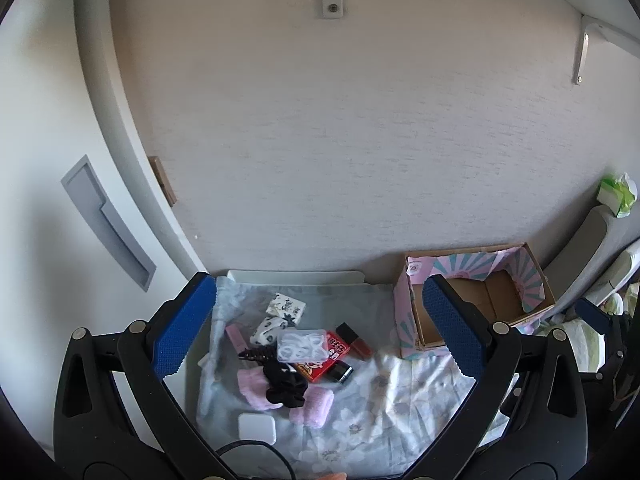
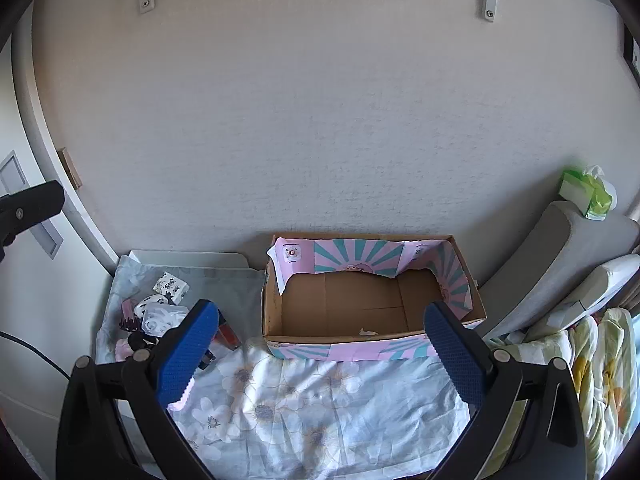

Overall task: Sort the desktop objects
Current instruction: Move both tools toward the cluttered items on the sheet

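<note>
Left wrist view: both the left hand-held gripper and right hand-held gripper gape wide, empty; approach the clear case squarely before carrying it right to the cardboard box.

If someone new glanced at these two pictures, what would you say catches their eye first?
Probably the empty cardboard box with pink and teal sunburst paper, standing against the wall on the pale floral cloth. To its left lies a jumble of small things: a red printed packet, a clear plastic case and a black fabric scrunchie. Both blue-padded claws stand open and empty.
</note>
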Demonstrator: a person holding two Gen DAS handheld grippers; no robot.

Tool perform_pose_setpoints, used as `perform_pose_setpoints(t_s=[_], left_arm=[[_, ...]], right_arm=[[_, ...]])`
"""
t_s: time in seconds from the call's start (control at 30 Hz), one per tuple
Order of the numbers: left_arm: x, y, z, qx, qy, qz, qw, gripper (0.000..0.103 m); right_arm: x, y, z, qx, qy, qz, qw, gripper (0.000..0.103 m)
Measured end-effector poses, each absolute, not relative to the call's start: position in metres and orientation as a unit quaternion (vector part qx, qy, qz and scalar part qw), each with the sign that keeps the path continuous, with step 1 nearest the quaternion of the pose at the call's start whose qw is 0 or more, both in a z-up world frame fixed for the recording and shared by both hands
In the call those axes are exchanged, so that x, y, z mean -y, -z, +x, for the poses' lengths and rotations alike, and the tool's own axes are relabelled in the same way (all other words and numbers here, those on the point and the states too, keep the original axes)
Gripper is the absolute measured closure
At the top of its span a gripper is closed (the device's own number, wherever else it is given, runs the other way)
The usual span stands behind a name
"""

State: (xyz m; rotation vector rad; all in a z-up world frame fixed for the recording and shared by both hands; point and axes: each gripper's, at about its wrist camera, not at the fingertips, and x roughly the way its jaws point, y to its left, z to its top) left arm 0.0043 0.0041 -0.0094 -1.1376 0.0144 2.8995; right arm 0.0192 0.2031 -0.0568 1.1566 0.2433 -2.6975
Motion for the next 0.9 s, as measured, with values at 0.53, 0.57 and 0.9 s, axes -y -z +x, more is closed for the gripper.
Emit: perform_pose_setpoints(t_s=[0.53,0.57,0.9], left_arm=[[0.023,0.011,0.006,0.021,-0.93,-0.365,0.024,0.0],[0.028,0.011,0.006,0.026,-0.931,-0.362,0.04,0.0],[0.062,0.012,0.004,0.023,-0.929,-0.37,0.004,0.0]], right_arm=[[-0.206,0.051,0.022,-0.089,0.912,0.391,0.089,0.0],[-0.207,0.05,0.022,-0.09,0.912,0.39,0.089,0.0],[-0.205,0.057,0.022,-0.099,0.907,0.398,0.097,0.0]])
